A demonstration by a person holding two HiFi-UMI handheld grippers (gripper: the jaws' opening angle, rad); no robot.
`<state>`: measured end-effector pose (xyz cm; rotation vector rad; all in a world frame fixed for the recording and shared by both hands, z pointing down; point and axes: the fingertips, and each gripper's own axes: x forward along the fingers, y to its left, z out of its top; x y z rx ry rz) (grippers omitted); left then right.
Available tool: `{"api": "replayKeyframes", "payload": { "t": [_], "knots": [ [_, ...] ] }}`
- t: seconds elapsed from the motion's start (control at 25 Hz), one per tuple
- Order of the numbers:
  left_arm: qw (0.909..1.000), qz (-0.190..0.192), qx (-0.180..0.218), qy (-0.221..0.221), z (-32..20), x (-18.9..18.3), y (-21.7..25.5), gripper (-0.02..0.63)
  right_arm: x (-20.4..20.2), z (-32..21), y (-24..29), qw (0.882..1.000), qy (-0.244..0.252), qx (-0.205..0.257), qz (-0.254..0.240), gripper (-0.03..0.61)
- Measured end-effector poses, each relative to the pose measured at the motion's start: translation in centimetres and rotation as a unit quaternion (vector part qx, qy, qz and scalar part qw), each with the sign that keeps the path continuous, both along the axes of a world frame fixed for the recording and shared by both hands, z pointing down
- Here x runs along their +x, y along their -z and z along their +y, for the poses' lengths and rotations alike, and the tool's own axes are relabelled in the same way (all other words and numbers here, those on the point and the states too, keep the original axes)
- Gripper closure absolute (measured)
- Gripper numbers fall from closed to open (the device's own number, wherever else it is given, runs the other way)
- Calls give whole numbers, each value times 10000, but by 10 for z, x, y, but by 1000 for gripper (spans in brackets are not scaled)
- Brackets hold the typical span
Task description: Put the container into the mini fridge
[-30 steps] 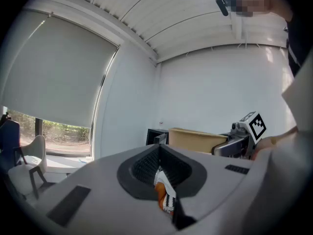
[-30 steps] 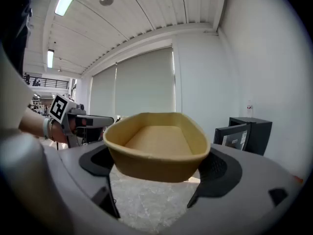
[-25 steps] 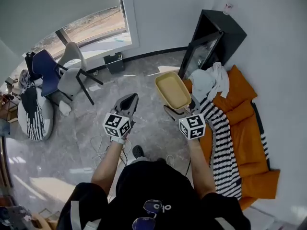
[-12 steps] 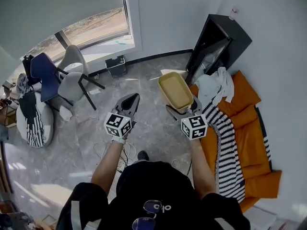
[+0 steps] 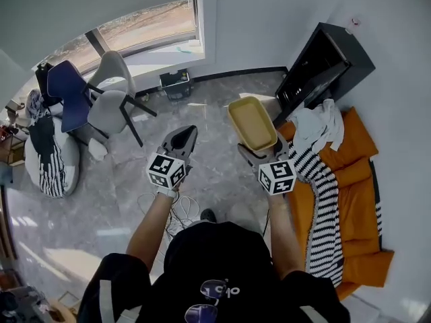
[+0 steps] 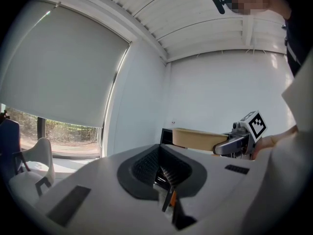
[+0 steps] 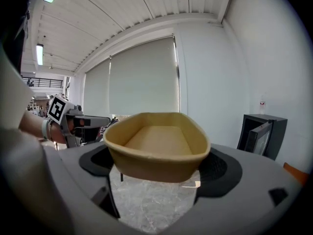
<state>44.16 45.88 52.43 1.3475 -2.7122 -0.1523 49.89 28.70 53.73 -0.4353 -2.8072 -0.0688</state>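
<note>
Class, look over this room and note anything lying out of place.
A crumpled white cloth lies heaped on the orange cushion beside the mini fridge, whose door stands open.

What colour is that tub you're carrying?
The container is plain pale yellow, clearest in the right gripper view.

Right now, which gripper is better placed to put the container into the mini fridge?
The right gripper: it holds the container, and the mini fridge stands on its side. The left gripper is shut and empty.
</note>
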Motion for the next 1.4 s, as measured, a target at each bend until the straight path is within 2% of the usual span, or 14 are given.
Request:
{"api": "replayKeyframes", "payload": {
  "t": [0.24,0.4,0.84,1.04,1.4],
  "knots": [
    [9996,135,-76,228,6,-46,-22,606,-63,1,-14,9997,237,-18,47,54],
    [9990,173,-176,384,-5,-96,-31,606,-118,-8,-20,9991,434,-19,30,54],
    [9980,170,-282,547,-107,-237,-12,606,-267,-108,4,9976,688,11,-42,54],
    [9980,114,-309,536,-148,-281,-6,606,-311,-141,4,9973,731,-5,-37,54],
    [9984,48,-279,491,-177,-347,-2,606,-378,-153,6,9967,799,-87,-78,54]
  ]
}}
